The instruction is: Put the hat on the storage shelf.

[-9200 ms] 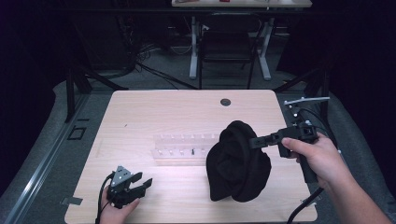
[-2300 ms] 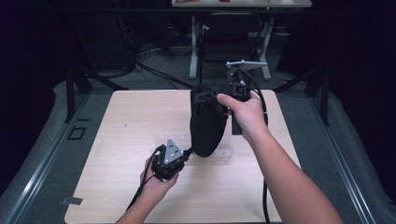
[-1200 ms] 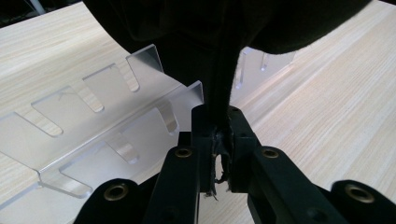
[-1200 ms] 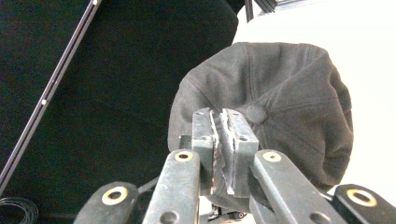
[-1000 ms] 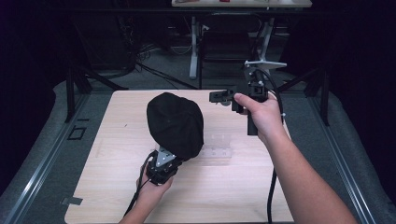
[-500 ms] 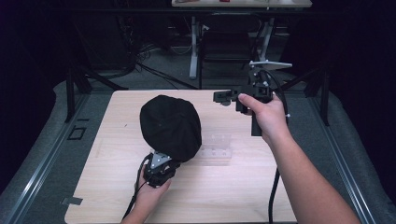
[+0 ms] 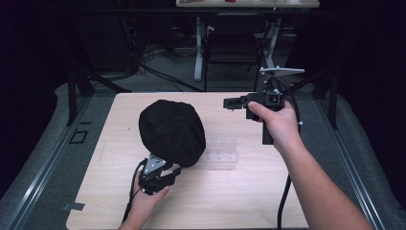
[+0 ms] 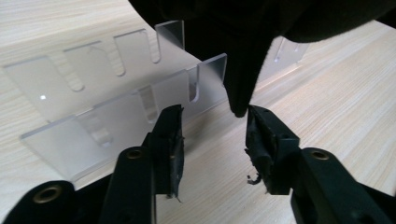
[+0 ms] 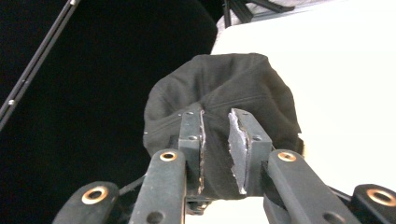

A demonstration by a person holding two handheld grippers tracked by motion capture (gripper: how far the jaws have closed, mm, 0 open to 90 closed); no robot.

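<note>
A black cloth cap [image 7: 171, 132] sits bunched over the left end of a clear plastic rack [image 7: 221, 152] in mid-table. My left gripper [image 7: 173, 171] is at the cap's near edge. In the left gripper view its jaws have just been opening. They stand apart [image 8: 212, 116], and a hanging tip of the cap [image 8: 240, 88] dangles just above the gap, untouched by the pads. The slotted rack [image 8: 93, 107] lies right behind. My right gripper [image 7: 229, 102] hovers at the back right and points left. Its jaws [image 9: 215, 116] have just been opening, with nothing between them, and the cap [image 9: 224, 84] lies farther off.
The wooden table [image 7: 239, 201] has bare room at the front and right. A cable [image 7: 283, 201] trails from the right gripper along the forearm. Dark floor, table legs [image 7: 197, 52] and cables lie beyond the far edge.
The left gripper's jaws have opened off the cap's lower edge and the hand has drifted slightly left. The cap has settled a little leftward. The right gripper's jaws stand wider.
</note>
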